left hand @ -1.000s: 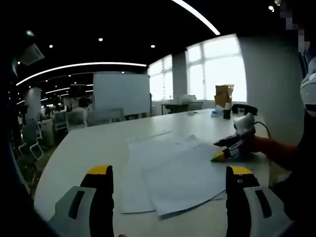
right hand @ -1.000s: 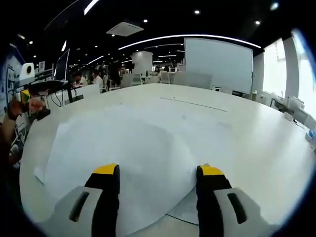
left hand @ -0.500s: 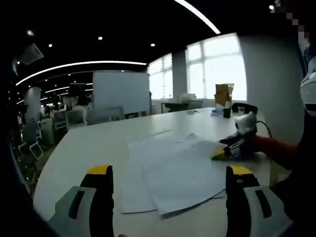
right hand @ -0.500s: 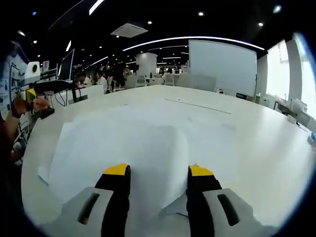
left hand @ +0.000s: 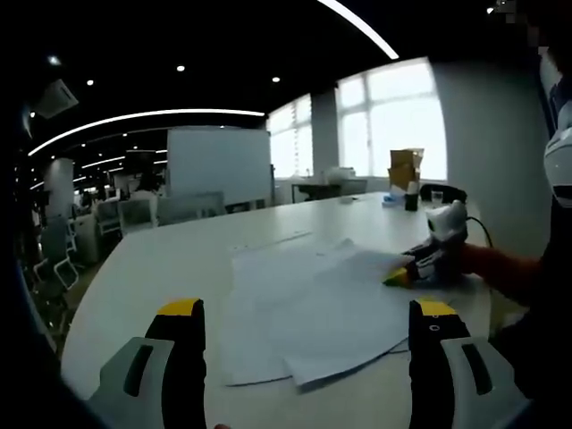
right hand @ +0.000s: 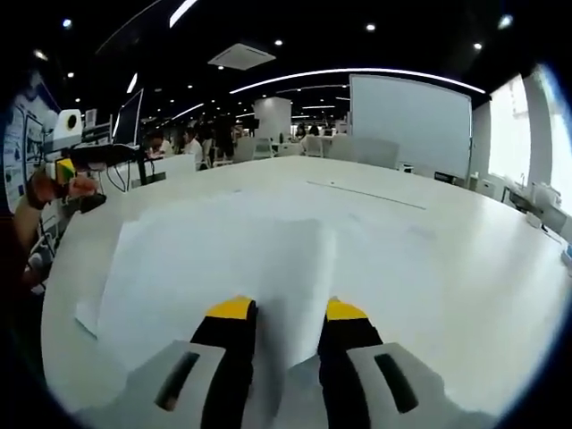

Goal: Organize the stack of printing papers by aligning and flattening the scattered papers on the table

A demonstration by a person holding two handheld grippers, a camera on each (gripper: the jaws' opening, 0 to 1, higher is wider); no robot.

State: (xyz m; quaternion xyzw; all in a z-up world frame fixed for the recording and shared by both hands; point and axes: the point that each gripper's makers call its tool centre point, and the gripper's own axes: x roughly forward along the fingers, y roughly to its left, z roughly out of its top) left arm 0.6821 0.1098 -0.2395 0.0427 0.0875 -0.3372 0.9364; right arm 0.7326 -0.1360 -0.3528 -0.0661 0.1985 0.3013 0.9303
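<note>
Jaws of the right gripper (right hand: 284, 315) pinch the papers (right hand: 223, 259); the left gripper (left hand: 304, 313) hovers, jaws wide apart

— Is the room bright?

— Not evenly. The windows (left hand: 393, 134) are very bright, almost white, and the ceiling stays dark, with small spot lamps and long curved light strips (right hand: 357, 71).

— And the table?

— The white table (right hand: 465, 268) reflects the light softly, with no hard glare. The papers (left hand: 322, 304) throw only thin, weak shadows.

— Is the picture sharp?

— A little soft everywhere. Straight lines bend strongly toward the edges, and the far desks are blurred and small.
</note>
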